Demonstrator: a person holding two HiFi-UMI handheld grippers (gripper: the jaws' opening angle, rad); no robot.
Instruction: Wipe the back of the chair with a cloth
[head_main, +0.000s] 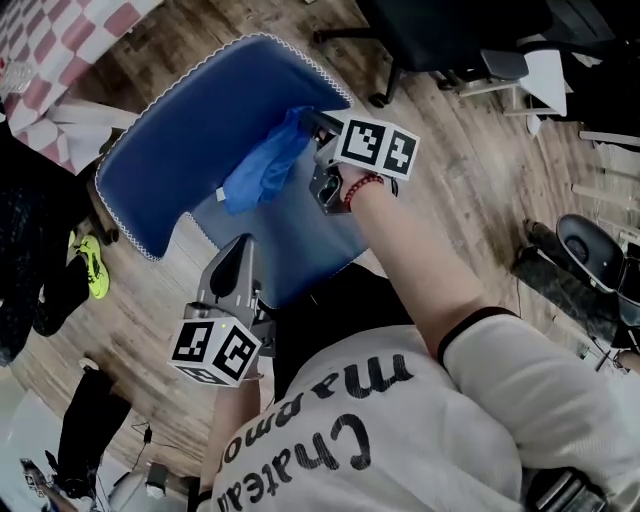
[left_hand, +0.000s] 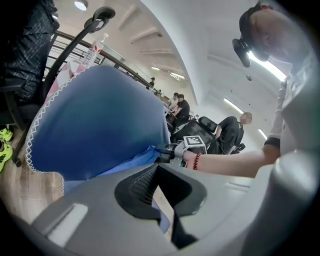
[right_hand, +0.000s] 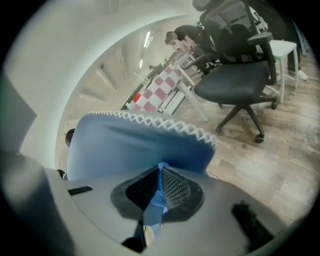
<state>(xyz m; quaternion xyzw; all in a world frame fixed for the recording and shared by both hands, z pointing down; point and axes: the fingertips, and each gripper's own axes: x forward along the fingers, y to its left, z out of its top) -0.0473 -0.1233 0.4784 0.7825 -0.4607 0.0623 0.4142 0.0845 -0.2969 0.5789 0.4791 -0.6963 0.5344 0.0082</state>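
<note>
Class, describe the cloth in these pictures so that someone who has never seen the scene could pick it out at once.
Find the big chair back in its dark blue cover edged with white zigzag trim. Against it lies a crumpled cloth, pinched at one end by the right hand-held gripper. It is a brighter blue than the cover, and wrinkled where the cover is smooth.

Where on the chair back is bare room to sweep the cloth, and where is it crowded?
Bare: the chair back between the cloth and its white-trimmed edge. Crowded: the side where the right gripper pinches the cloth, and lower down, near the left gripper.
</note>
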